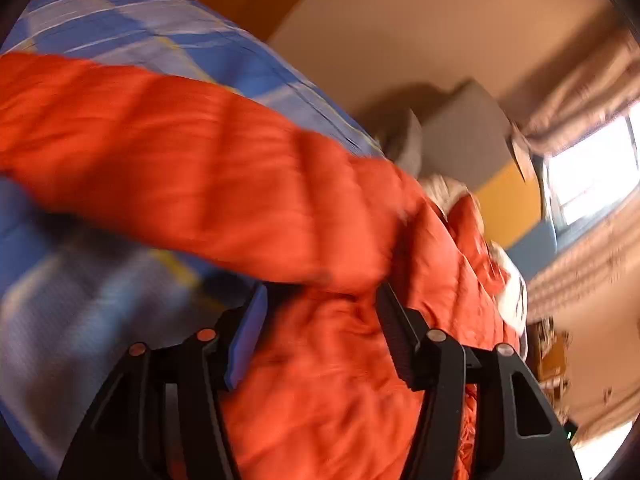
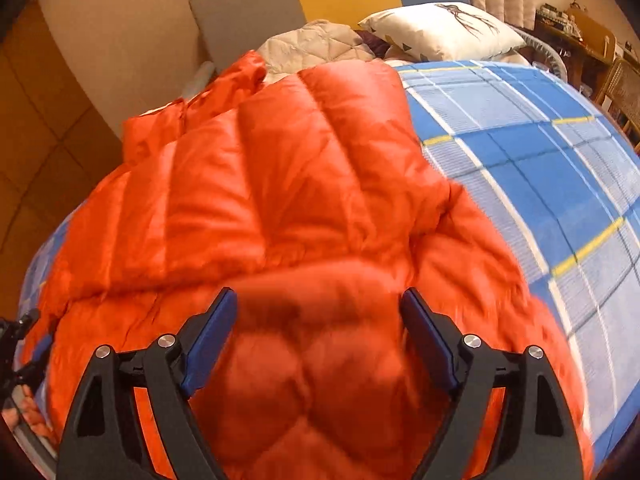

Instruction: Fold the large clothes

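An orange quilted puffer jacket [image 2: 280, 184] lies spread on a bed with a blue checked sheet [image 2: 540, 168]. In the left wrist view the jacket [image 1: 192, 176] is blurred, with one sleeve stretched across the frame. My left gripper [image 1: 322, 294] is open, its fingers wide apart with jacket fabric bulging between them. My right gripper [image 2: 318, 298] is open too, its blue pads on either side of a blurred fold of the jacket, not closed on it.
A white patterned pillow [image 2: 444, 32] and a beige quilted blanket [image 2: 316, 46] lie at the head of the bed. A grey and yellow headboard [image 2: 296, 4] stands behind. A window with curtains [image 1: 592, 164] and wooden furniture [image 2: 592, 44] are beside the bed.
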A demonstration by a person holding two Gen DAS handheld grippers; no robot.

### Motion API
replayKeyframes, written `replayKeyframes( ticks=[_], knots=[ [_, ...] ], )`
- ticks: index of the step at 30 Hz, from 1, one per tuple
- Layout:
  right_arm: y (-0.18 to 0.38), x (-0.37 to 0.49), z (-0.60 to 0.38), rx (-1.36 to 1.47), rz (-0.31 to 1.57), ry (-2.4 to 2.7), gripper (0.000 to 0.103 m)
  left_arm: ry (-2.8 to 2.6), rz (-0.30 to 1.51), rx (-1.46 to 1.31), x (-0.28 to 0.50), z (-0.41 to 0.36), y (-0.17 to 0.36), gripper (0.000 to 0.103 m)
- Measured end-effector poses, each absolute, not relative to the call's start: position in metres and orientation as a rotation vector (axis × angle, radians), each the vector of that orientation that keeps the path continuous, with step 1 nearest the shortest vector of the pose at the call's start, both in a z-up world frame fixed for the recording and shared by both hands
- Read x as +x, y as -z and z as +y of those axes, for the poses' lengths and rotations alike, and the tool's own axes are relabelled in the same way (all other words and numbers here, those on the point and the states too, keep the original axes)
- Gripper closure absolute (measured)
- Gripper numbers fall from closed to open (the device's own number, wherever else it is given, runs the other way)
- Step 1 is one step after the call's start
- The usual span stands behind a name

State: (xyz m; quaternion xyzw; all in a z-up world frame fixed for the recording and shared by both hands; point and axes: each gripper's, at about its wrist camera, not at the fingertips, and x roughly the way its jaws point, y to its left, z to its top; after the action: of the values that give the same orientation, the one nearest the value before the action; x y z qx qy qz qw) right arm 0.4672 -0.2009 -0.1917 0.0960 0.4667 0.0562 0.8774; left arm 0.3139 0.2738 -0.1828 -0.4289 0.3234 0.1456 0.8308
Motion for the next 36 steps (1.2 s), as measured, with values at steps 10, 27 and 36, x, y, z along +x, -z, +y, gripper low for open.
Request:
replayKeyframes(
  ticks=[10,27,36],
  knots=[
    [0.191,0.427,-0.181,0.103,0.948,-0.165,0.018,-0.585,0.549,-1.136,0.198,0.372,0.209,0.047],
    [0.197,0.413,-0.168,-0.164,0.964,-0.186,0.018,-0.632,0.554,-1.081,0.177,0.445,0.213,0.048],
    [0.215,0.41,-0.167,-0.254,0.973,-0.247,0.012,-0.601,0.585,-0.94,0.192,0.445,0.202,0.084]
  ],
)
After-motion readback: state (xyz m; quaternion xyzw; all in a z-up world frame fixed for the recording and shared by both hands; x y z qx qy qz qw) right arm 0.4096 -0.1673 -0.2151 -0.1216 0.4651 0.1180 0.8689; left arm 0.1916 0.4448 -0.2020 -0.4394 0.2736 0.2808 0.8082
